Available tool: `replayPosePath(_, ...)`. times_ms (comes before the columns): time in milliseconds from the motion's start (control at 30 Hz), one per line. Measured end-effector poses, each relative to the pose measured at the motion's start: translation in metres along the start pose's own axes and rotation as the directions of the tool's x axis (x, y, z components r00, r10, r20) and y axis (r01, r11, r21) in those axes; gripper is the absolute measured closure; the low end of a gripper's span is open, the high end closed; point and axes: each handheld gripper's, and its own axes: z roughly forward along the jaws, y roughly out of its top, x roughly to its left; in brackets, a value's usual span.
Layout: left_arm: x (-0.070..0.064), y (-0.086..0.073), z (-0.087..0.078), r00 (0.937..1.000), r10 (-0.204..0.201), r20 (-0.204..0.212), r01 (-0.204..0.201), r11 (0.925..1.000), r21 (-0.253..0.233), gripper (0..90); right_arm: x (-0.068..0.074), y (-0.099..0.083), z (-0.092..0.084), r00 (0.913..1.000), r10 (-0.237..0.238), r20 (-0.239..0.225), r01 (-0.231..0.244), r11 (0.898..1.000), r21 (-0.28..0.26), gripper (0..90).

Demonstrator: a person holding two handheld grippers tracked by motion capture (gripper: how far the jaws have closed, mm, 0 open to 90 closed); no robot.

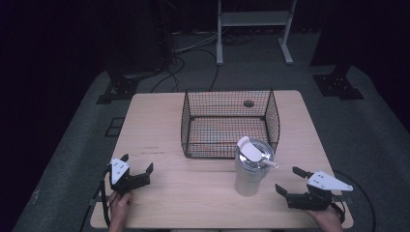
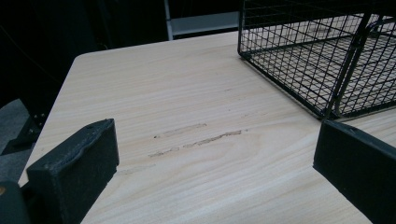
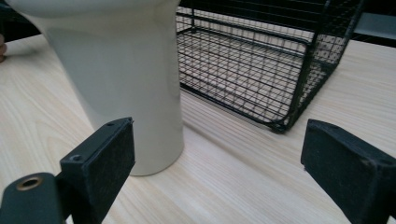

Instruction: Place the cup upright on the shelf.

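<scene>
Lower centre-right of the high view: a white tumbler (image 1: 253,169) with lid and straw stands upright on the table (image 1: 193,193), just in front of the wire basket (image 1: 229,123). The right gripper (image 1: 291,180), jaws wide and empty, rests nearest it; the left gripper (image 1: 138,166), likewise wide, lies at lower left. A high or glancing grasp would likely tip the tall tumbler. The basket's near wall stands in the way behind it.

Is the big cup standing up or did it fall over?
Standing up. The cup sits on its base on the table, lid on top.
</scene>
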Motion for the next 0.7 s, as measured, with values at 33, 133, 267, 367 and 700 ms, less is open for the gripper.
replayPosePath(33,0.000,0.000,0.000,1.0000,0.000,0.000,0.000,1.0000,0.000,0.0,0.001,0.001,0.000,1.0000,0.000,-0.007,0.000,1.000,0.002,9.3)
replayPosePath(133,0.000,0.000,0.000,1.0000,0.003,0.000,-0.003,1.0000,0.000,0.0,0.005,0.003,0.002,0.9995,-0.017,-0.028,0.017,1.000,0.004,9.3)
replayPosePath(267,0.000,0.000,0.000,1.0000,0.002,0.000,-0.002,1.0000,0.000,0.0,0.011,0.007,0.005,0.9980,-0.036,-0.051,0.037,0.999,0.012,9.3)
replayPosePath(367,0.000,0.000,0.000,1.0000,0.000,0.001,0.000,1.0000,0.000,0.0,0.015,0.010,0.006,0.9963,-0.051,-0.070,0.052,0.999,0.017,9.3)
replayPosePath(700,0.000,0.000,0.000,1.0000,-0.001,0.001,0.001,1.0000,-0.001,0.0,0.023,0.017,0.006,0.9923,-0.055,-0.111,0.056,0.998,0.008,9.2)
